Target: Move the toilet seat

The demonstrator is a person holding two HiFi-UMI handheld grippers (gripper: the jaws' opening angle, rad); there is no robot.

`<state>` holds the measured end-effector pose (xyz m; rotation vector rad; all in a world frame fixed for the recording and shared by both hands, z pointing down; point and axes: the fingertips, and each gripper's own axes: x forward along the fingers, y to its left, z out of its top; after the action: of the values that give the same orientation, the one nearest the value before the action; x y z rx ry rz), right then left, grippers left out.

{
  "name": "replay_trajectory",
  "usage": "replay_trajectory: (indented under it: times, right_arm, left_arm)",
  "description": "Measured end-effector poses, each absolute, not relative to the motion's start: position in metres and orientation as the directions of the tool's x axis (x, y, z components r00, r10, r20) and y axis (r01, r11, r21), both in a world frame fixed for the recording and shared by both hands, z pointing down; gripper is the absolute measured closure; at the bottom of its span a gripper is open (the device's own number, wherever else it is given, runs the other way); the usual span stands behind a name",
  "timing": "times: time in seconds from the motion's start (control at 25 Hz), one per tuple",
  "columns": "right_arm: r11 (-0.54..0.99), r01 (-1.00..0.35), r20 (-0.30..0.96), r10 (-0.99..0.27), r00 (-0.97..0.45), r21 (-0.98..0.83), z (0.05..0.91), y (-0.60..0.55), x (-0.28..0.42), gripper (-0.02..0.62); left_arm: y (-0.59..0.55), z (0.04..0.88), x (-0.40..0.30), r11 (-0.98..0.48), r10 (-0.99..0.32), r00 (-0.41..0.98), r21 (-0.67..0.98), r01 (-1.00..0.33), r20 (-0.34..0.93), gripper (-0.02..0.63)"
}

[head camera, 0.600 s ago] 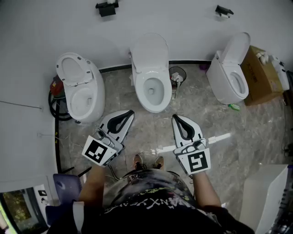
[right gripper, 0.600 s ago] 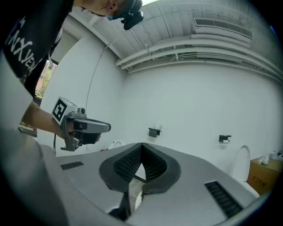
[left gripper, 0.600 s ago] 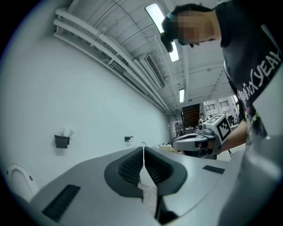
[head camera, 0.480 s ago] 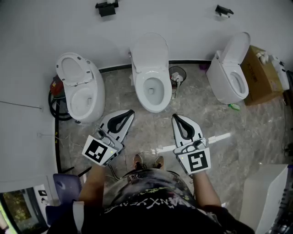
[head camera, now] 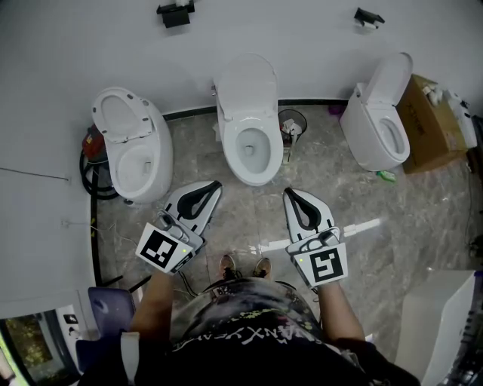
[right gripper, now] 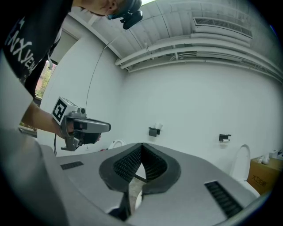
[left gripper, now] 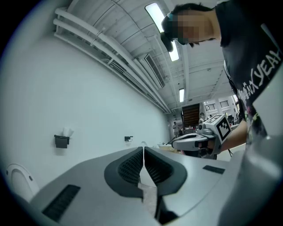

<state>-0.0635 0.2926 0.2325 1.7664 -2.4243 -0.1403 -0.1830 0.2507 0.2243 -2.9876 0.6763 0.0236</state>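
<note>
A sanitary-ware test lab: three white ceramic toilets unpartitioned along one wall at ten, twelve and two o'clock, brown cardboard box at two, white exposed ceiling pipes

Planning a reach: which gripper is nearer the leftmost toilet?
Left. In the head view the left gripper sits lower right of the leftmost toilet; the right gripper is farther right, past the middle toilet.

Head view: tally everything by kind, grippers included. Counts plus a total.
toilets: 3
grippers: 2
black wall holders: 2
waste bin: 1
cardboard box: 1
Total: 9
</note>
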Motion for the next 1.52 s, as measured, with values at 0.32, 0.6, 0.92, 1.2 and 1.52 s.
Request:
replay_trajectory:
  times: [0.32,0.6,0.92,1.2,1.52]
  right_arm:
    - [0.310,-0.939,0.054,-0.951,-0.306,0.145,0.234,0.293,-0.063,0.592]
    - [0.309,-0.941,0.053,-0.951,-0.305,0.137,0.236,0.296,-0.063,0.592]
    - [0.311,-0.942,0.060,-0.950,-0.305,0.125,0.238,0.296,-0.063,0.592]
    - [0.319,-0.941,0.055,-0.948,-0.314,0.113,0.238,0.297,-0.064,0.589]
    - [0.340,-0.935,0.062,-0.940,-0.335,0.099,0.242,0.299,-0.064,0.486]
  left_arm:
    - [0.251,0.227,-0.180,-0.900,-0.429,0.903,-0.074,-0.429,-0.023,0.577]
    - [0.255,0.230,-0.178,-0.905,-0.420,0.907,-0.070,-0.420,-0.017,0.575]
    - [0.254,0.234,-0.178,-0.906,-0.419,0.908,-0.062,-0.419,-0.010,0.574]
    - [0.254,0.235,-0.177,-0.908,-0.415,0.910,-0.064,-0.414,-0.011,0.573]
    - [0.255,0.239,-0.176,-0.912,-0.406,0.914,-0.062,-0.405,0.002,0.504]
